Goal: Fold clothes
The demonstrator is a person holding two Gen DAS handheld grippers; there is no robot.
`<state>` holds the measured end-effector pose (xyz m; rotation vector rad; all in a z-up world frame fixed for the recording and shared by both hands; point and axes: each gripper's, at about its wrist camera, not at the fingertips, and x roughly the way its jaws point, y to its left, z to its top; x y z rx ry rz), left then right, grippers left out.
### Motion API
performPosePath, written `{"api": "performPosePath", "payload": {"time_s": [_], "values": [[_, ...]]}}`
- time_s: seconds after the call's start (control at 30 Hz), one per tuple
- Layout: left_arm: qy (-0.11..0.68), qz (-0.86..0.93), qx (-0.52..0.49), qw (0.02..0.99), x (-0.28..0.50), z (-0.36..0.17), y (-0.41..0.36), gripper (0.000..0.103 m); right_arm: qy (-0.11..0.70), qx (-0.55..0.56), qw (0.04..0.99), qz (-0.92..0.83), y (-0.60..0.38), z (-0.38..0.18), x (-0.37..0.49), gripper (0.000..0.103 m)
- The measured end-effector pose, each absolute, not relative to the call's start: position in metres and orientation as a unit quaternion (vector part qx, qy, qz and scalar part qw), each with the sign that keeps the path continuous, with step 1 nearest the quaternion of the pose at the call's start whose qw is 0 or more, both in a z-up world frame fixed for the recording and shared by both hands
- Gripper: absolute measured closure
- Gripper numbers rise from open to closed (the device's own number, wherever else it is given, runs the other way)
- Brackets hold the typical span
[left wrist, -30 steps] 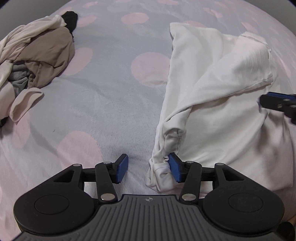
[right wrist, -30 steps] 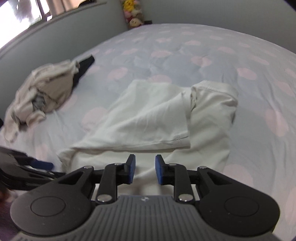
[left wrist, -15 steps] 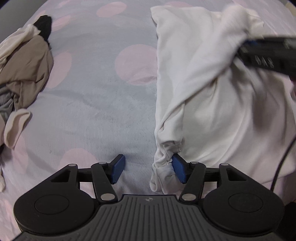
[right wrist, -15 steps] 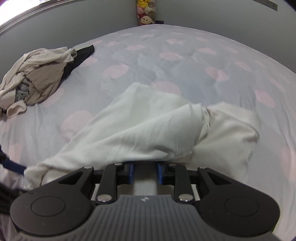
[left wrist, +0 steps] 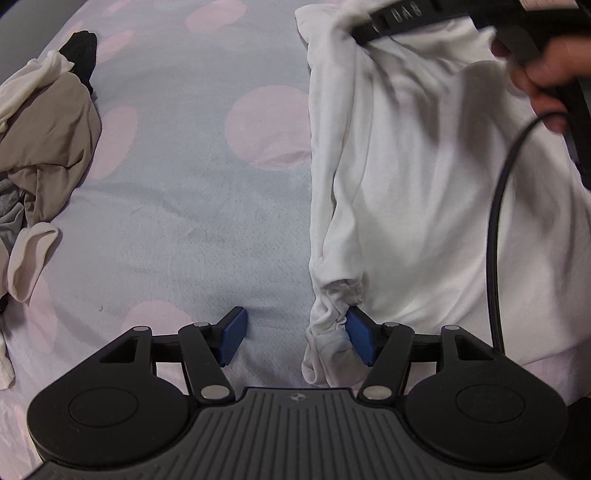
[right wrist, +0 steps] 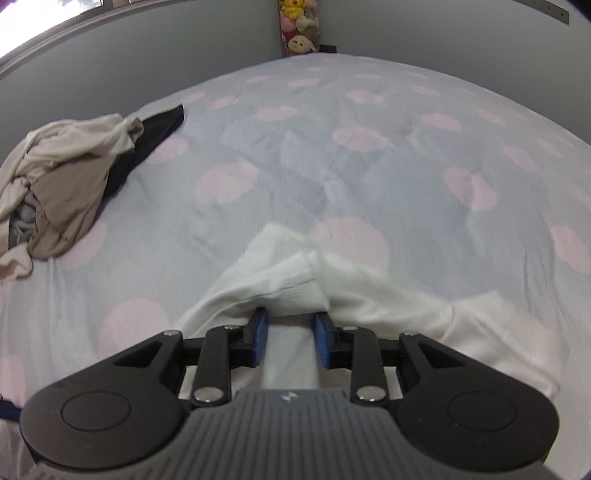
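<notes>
A white shirt (left wrist: 413,192) lies on the bed, partly folded over itself. My left gripper (left wrist: 295,341) is open; its right pad (left wrist: 359,341) touches the bunched near sleeve cuff (left wrist: 328,332), its left pad (left wrist: 232,339) is over bare sheet. My right gripper (right wrist: 289,339) is open with its jaws pushed under a fold of the white shirt (right wrist: 295,284), cloth lying between the pads. The right tool (left wrist: 461,14) and the hand on it reach over the shirt's far end in the left wrist view.
A pile of beige, white, grey and black clothes (left wrist: 44,140) lies at the left; it also shows in the right wrist view (right wrist: 62,177). The bed sheet (right wrist: 369,147) is light blue with pink dots. Plush toys (right wrist: 299,26) stand by the far wall. A black cable (left wrist: 495,229) crosses the shirt.
My right gripper has moved forward across the shirt to its far end and slid under a fold. My left gripper has stayed at the sleeve cuff.
</notes>
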<state>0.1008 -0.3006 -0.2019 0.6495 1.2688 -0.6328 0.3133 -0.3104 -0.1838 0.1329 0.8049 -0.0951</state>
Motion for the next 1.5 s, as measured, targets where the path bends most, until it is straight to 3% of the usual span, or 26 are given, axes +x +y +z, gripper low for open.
{"api": "performPosePath", "payload": {"time_s": [0.33,0.77,1.07,1.17,1.23,1.5], "values": [[0.571,-0.284,0.29,0.714,0.096,-0.201,-0.301,0.044,0.347,0.068,0.934,-0.046,-0.324,-0.151,0.307,0.071],[0.562,-0.319,0.192,0.739,0.096,-0.16,-0.269,0.044,0.37,0.105,0.917,-0.101,-0.346,-0.163,0.16,0.073],[0.479,-0.38,0.143,0.779,0.146,-0.142,-0.322,0.044,0.36,0.165,0.905,-0.155,-0.382,-0.169,0.133,0.072],[0.463,-0.383,0.119,0.79,0.16,-0.155,-0.343,0.044,0.355,0.169,0.906,-0.154,-0.387,-0.169,0.142,0.064],[0.47,-0.386,0.099,0.787,0.171,-0.166,-0.352,0.044,0.35,0.183,0.906,-0.154,-0.394,-0.168,0.147,0.052],[0.512,-0.383,0.036,0.768,0.21,-0.205,-0.369,0.042,0.351,0.246,0.891,-0.151,-0.425,-0.183,0.166,0.049]]}}
